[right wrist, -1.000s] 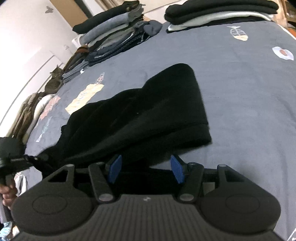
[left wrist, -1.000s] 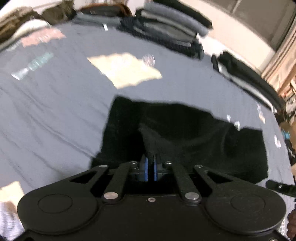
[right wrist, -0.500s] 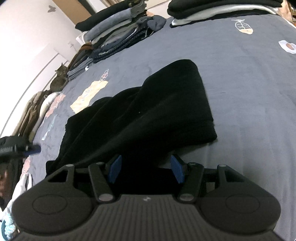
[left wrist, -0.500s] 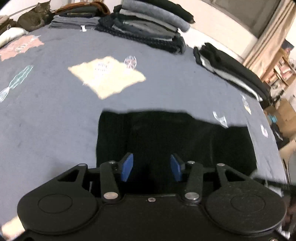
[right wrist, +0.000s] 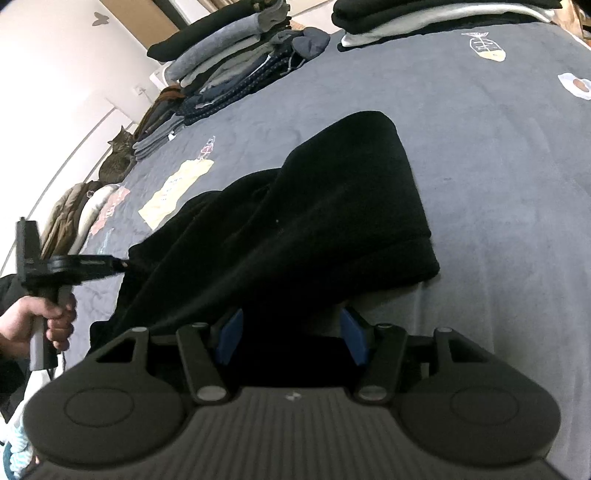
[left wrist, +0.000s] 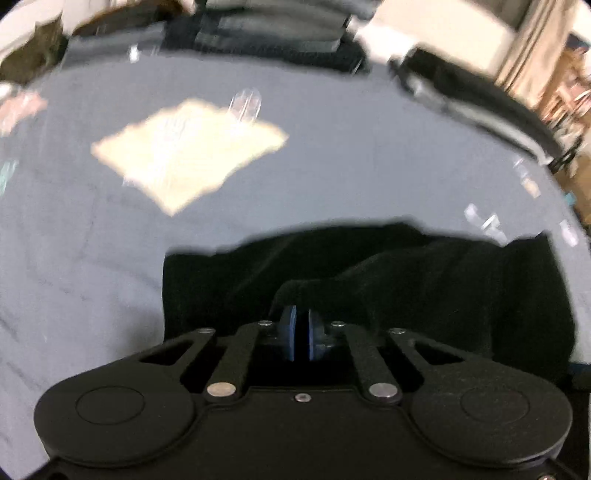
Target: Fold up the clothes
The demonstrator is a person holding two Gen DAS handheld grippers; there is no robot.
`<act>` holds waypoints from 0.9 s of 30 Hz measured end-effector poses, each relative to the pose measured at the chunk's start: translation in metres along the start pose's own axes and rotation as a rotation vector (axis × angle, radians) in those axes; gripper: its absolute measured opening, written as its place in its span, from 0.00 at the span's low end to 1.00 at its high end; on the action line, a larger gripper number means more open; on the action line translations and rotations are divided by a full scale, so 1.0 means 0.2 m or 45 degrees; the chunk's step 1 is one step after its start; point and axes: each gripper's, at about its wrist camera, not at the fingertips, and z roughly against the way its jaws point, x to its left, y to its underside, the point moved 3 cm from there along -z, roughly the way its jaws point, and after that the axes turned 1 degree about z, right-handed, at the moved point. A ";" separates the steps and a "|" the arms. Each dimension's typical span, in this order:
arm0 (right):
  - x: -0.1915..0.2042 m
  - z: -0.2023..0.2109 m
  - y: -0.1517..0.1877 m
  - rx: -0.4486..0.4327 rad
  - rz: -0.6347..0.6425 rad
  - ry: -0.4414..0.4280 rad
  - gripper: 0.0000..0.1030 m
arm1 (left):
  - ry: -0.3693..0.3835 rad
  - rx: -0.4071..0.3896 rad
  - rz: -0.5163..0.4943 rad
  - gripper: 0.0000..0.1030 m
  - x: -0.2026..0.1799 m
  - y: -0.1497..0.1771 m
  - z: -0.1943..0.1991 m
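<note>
A black fleece garment (left wrist: 443,288) lies spread on the grey bedspread (left wrist: 351,166). My left gripper (left wrist: 302,321) sits at its near left part, blue pads closing tight on a raised pinch of the black cloth. In the right wrist view the garment (right wrist: 332,206) runs in taut folds from my right gripper (right wrist: 291,332) toward the left gripper (right wrist: 118,264), which a hand (right wrist: 37,321) holds at the far corner. The right gripper's blue pads stand wide with a thick bunch of the cloth filling the gap, and the hem lifts off the bed there.
Stacks of folded clothes (right wrist: 229,77) and a black and white pile (right wrist: 424,22) line the far edge of the bed. A cat (right wrist: 118,158) lies by the wall. The bedspread (right wrist: 498,147) carries a cream patch (left wrist: 188,151) and small printed shapes.
The left gripper let go, opened, shifted along the garment, then closed again on a new pinch of cloth. The right gripper kept still with the same cloth between its pads.
</note>
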 end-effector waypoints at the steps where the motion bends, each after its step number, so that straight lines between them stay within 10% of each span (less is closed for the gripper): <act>1: 0.00 0.00 0.00 0.001 0.000 -0.002 0.56 | -0.025 -0.053 -0.022 0.04 0.00 -0.02 0.04; 10: 0.01 0.02 -0.01 -0.015 0.005 -0.008 0.56 | -0.263 -0.288 0.002 0.00 0.19 -0.29 0.17; 15: -0.01 0.03 -0.01 -0.026 -0.002 -0.002 0.56 | -0.150 -0.026 -0.012 0.12 0.14 -0.18 0.07; 17: -0.01 0.03 -0.02 -0.026 -0.013 0.004 0.56 | -0.120 0.030 -0.035 0.45 0.10 -0.09 0.03; 27: -0.02 0.03 -0.03 -0.022 -0.026 -0.004 0.56 | -0.130 0.160 0.049 0.46 0.09 0.04 -0.18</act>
